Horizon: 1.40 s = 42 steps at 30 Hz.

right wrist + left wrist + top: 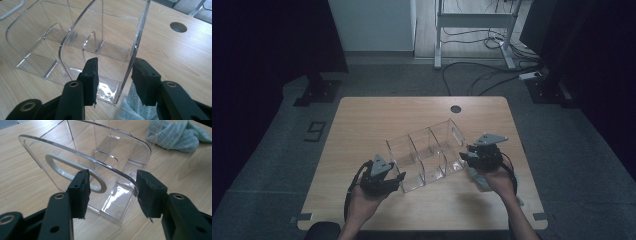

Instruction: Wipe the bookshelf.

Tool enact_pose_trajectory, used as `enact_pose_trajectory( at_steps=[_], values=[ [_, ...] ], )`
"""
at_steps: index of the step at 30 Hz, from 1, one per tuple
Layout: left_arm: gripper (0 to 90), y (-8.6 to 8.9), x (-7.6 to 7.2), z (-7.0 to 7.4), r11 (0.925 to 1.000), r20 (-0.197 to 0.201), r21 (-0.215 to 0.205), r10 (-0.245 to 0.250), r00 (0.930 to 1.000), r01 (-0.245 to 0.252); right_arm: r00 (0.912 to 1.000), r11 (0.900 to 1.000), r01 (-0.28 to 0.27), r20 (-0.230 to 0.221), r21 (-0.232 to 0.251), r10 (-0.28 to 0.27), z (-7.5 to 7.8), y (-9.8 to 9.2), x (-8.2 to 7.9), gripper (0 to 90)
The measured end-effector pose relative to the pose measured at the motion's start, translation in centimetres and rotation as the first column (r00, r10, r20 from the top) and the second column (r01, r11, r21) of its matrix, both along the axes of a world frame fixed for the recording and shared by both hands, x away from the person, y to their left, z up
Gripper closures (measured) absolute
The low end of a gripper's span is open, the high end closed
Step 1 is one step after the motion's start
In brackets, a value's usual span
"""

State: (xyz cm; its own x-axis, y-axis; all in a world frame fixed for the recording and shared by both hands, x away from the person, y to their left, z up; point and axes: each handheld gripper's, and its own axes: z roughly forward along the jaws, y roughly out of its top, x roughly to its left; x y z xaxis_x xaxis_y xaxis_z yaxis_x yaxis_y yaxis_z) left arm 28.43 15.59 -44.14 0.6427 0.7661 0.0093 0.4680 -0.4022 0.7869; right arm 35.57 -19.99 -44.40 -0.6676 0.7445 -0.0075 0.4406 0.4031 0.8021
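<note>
1. Standing on the pale wood-grain desk (362, 120) — a clear, glossy acrylic organizer (427, 155) with rounded dividers.
2. Left hand-held gripper (112, 192) and right hand-held gripper (113, 75) — foam-padded jaws apart, straddling its end walls.

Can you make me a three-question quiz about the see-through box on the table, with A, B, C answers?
1. Where does the clear box stand?
A. on the floor
B. on the wooden table, between the two grippers
C. on a shelf

2. What colour is the cloth lying on the table?
A. light blue-green
B. red
C. black

3. How does the box stand?
A. flat on its base
B. upside down
C. tipped on its side, open top facing away from the person

Answers:
1 B: the high view shows it between the left gripper and right gripper.
2 A: the left gripper view shows its colour.
3 C: both gripper views look at its end walls standing on edge.
</note>
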Motion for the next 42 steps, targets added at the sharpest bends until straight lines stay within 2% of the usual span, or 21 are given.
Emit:
enact_pose_trajectory(
  at_steps=[5,9,12,20,25,37,42],
  values=[
    [57.9,0.6,0.8,-0.2,0.9997,0.003,0.004,0.023,0.9997,-0.023,0.9999,1.0,-0.011,-0.009,0.008,0.011,0.1,-0.1,-0.2,62.6],
    [62.5,1.2,1.7,-0.5,0.9996,-0.015,0.008,0.027,0.9995,-0.026,0.9996,1.0,-0.023,-0.013,0.008,0.023,0.1,-0.2,-0.4,67.2],
    [64.7,1.6,2.3,-0.8,0.9997,-0.029,-0.005,0.023,0.9993,-0.023,0.9995,1.0,-0.028,-0.01,0.006,0.028,0.1,-0.2,-0.5,69.1],
    [66.7,2.1,4.1,-0.4,0.9998,-0.044,-0.004,0.021,0.9988,-0.021,0.999,0.999,-0.044,-0.006,-0.006,0.044,0.2,0.0,-0.7,72.7],
    [67.6,2.5,5.2,-0.5,0.9996,-0.047,-0.022,0.015,0.9988,-0.016,0.9994,0.999,-0.035,0.007,-0.012,0.035,0.1,0.1,-0.7,75.2],
    [67.2,2.1,7.6,-0.4,0.9991,-0.021,0.003,0.042,0.9989,-0.042,0.9994,1.0,-0.006,0.035,-0.02,0.007,-0.2,0.5,0.2,74.9],
    [68.0,2.0,8.5,-0.5,0.9985,-0.016,-0.005,0.055,0.9983,-0.055,0.9991,1.0,0.01,0.041,-0.018,-0.009,-0.3,0.7,0.7,75.0]
  ],
)
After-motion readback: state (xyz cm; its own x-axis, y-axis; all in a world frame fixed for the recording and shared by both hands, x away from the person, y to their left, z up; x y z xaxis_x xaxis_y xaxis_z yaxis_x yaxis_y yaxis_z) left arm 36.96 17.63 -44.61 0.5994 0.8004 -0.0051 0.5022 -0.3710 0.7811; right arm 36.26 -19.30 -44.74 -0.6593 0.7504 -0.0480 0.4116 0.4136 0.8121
